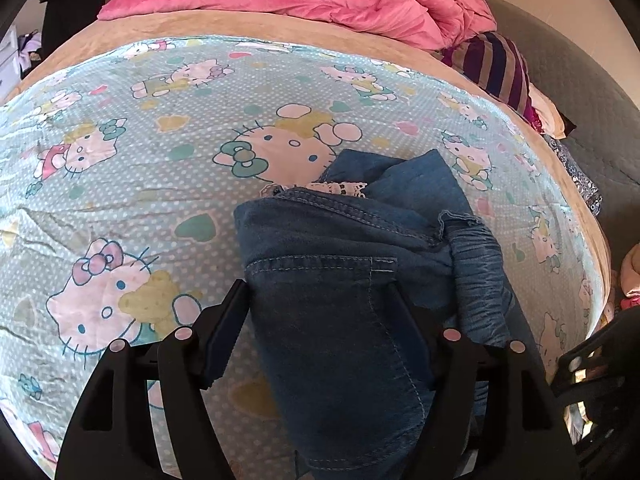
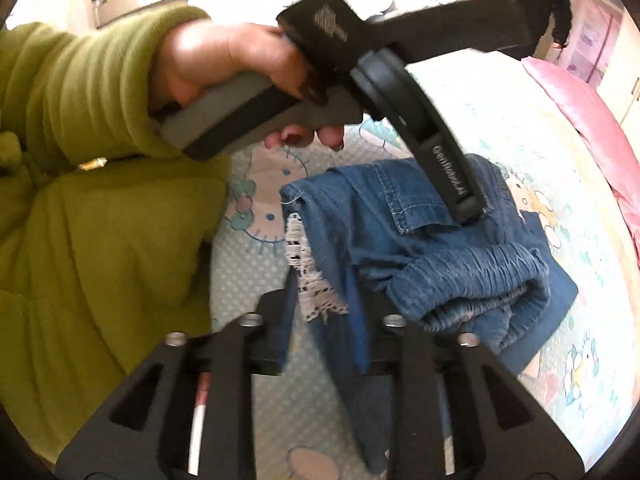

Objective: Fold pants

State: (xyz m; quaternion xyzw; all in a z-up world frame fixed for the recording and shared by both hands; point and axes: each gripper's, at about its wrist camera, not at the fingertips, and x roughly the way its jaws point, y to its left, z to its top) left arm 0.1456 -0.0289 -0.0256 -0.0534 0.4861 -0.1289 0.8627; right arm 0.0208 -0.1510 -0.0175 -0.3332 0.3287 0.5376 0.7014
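Blue denim pants [image 1: 340,264] lie bunched on a bed with a Hello Kitty sheet [image 1: 120,168]. My left gripper [image 1: 320,300] is open, its two black fingers [image 1: 224,332] on either side of a denim fold, not pinching it. In the right wrist view the pants [image 2: 420,248] show a pocket, an elastic waistband and a frayed white patch [image 2: 308,276]. My right gripper [image 2: 332,320] is open around a hanging strip of denim. The left gripper's body [image 2: 420,120], held by a hand, presses its tip on the pants.
Pink bedding [image 1: 320,4] and a striped cushion [image 1: 500,68] lie at the bed's far end. A grey padded edge [image 1: 580,100] runs along the right. A person in a green sweater [image 2: 80,200] stands close at the left of the right wrist view.
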